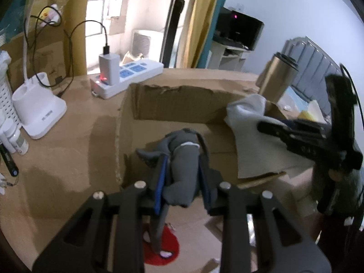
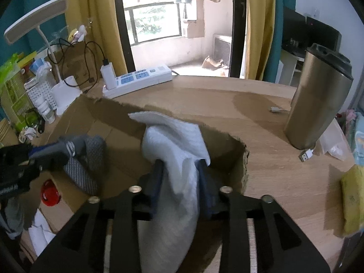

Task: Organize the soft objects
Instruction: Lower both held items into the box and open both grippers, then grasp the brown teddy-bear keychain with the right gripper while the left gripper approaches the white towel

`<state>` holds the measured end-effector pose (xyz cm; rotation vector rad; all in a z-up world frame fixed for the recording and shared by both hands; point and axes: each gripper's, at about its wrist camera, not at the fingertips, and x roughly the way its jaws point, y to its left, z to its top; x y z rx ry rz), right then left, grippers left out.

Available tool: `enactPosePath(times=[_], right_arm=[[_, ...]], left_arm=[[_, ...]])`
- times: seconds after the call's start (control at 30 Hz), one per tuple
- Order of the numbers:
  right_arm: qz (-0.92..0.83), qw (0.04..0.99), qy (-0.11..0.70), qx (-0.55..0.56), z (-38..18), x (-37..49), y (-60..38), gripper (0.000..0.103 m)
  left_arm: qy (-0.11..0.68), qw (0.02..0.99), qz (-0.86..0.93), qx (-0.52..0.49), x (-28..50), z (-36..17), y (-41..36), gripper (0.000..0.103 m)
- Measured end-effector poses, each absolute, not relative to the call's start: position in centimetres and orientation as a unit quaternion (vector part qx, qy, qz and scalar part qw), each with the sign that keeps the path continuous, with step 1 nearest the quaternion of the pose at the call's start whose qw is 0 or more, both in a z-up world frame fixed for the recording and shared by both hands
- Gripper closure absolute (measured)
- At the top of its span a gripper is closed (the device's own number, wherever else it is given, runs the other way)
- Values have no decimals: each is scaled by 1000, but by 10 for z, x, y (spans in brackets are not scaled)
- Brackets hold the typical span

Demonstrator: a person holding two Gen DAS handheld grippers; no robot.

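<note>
Two tongs pinching: left tongs [image 1: 183, 177] grey sock [image 1: 182, 170], right tongs [image 2: 179, 182] white cloth [image 2: 179, 159]; no legible labels.

Grey sock [image 1: 182, 170] bunched over open cardboard box [image 1: 173, 104], white cloth [image 2: 179, 159], perhaps a sock, draped at its rim

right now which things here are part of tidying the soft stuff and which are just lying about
Part of the job:
- grey sock, held in the left gripper
- white cloth, held in the right gripper
- cardboard box, which both are held over

Just lying about:
- power strip
- charger
- desk lamp
- metal tumbler
- yellow sponge
- USB plug
</note>
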<state>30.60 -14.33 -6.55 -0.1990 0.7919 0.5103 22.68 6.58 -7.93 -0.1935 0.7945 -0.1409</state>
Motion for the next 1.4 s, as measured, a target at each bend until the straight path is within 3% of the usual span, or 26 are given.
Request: enactPosePath(times=[0.47, 0.53, 0.6, 0.63, 1.03, 1.4], right_arm=[[254, 918, 290, -92, -14, 269, -155, 50], [257, 921, 277, -93, -5, 259, -156, 49], [259, 923, 268, -93, 2, 249, -159, 48], [259, 925, 261, -93, 6, 243, -160, 48], [265, 938, 206, -90, 35, 179, -179, 43], [276, 936, 203, -78, 20, 133, -186, 42]], left_arm=[[346, 935, -45, -61, 205, -51, 60, 71], [339, 938, -43, -56, 201, -47, 60, 66], [331, 941, -41, -55, 196, -41, 60, 44], [326, 943, -42, -59, 193, -39, 61, 43], [284, 956, -42, -67, 150, -8, 62, 41], [227, 970, -51, -67, 93, -2, 49, 41]])
